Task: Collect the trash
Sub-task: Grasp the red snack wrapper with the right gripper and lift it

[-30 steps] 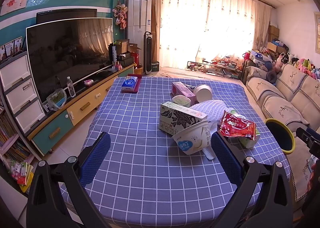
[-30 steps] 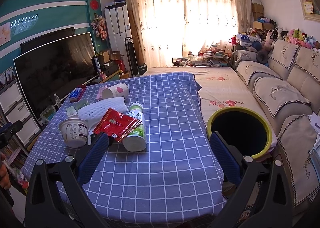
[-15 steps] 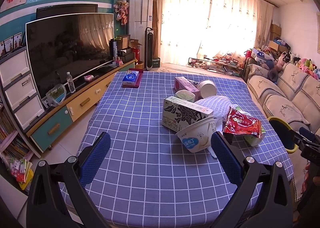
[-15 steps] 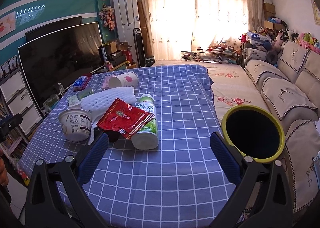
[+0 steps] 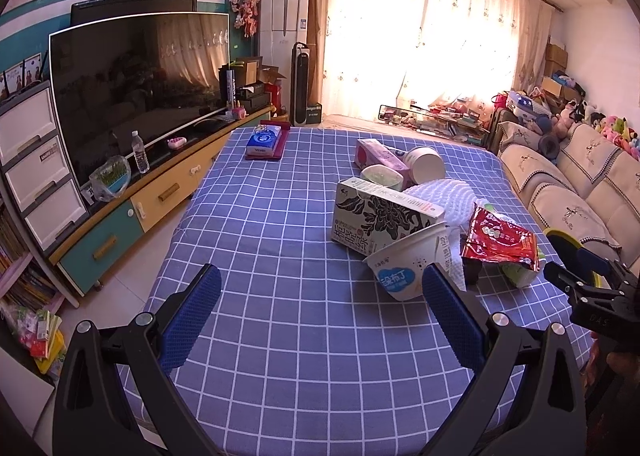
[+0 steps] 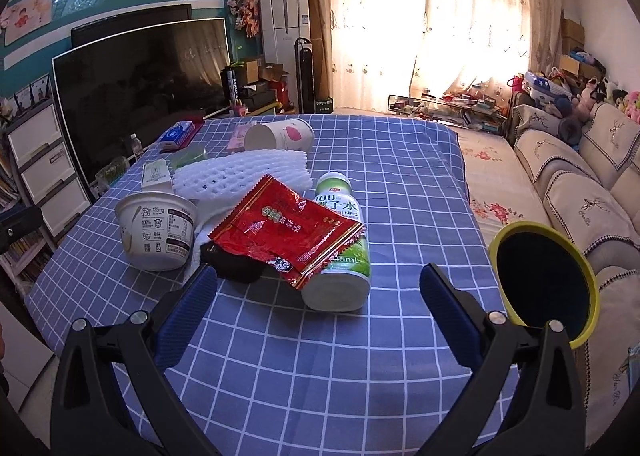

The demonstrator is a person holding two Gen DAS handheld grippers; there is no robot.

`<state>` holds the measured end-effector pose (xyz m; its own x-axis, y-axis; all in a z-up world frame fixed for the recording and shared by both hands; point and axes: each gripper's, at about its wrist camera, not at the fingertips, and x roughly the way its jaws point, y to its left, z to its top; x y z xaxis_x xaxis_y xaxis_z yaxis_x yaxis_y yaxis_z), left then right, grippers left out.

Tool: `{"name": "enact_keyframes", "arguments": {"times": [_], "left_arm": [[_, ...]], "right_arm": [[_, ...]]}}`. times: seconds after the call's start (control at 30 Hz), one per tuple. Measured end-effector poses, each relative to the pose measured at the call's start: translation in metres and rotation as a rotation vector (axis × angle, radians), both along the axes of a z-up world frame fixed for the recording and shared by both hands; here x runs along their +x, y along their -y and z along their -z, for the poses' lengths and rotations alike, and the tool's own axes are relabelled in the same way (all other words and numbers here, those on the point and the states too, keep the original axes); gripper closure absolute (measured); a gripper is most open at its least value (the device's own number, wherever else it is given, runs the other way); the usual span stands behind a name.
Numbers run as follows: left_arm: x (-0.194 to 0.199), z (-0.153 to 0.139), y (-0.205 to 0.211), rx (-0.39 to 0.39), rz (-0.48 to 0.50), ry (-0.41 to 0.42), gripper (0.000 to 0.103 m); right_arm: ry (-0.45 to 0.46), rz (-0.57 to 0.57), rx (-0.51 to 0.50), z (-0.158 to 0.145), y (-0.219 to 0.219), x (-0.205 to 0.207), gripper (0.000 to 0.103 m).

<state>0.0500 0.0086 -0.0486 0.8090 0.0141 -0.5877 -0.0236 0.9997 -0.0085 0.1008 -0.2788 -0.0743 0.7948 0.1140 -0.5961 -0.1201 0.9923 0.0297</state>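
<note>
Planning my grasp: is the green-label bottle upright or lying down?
Lying down: the bottle rests on its side on the tablecloth, base toward the camera, red wrapper draped over it.

light: bright backlit curtains [image 5: 420,47] | glare: window blown out | edges: fisheye-warped, vignetted

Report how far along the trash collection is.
Nothing looks collected. Left tool and right tool are both open, holding nothing. Red snack wrapper, coconut water bottle, yogurt cup and carton remain on the table; the yellow-rimmed bin waits beside it.

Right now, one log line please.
left gripper: open, empty | right gripper: open, facing bottle | trash on table | bin: right
</note>
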Motion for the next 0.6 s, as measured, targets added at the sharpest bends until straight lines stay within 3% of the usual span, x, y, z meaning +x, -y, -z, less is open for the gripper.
{"name": "enact_keyframes", "arguments": {"times": [0.23, 0.47, 0.6], "left_arm": [[0.006, 0.007, -0.002, 0.024, -0.004, -0.015, 0.004], [0.011, 0.010, -0.002, 0.033, -0.005, -0.019, 0.004], [0.013, 0.011, 0.000, 0.072, 0.000, -0.023, 0.004]], "right_arm": [[-0.023, -0.034, -0.117, 0.013, -0.012, 0.023, 0.007], [-0.007, -0.141, -0.280, 0.019, -0.031, 0.046, 0.007], [-0.024, -0.196, -0.316, 0.026, -0.039, 0.056, 0.007]]}}
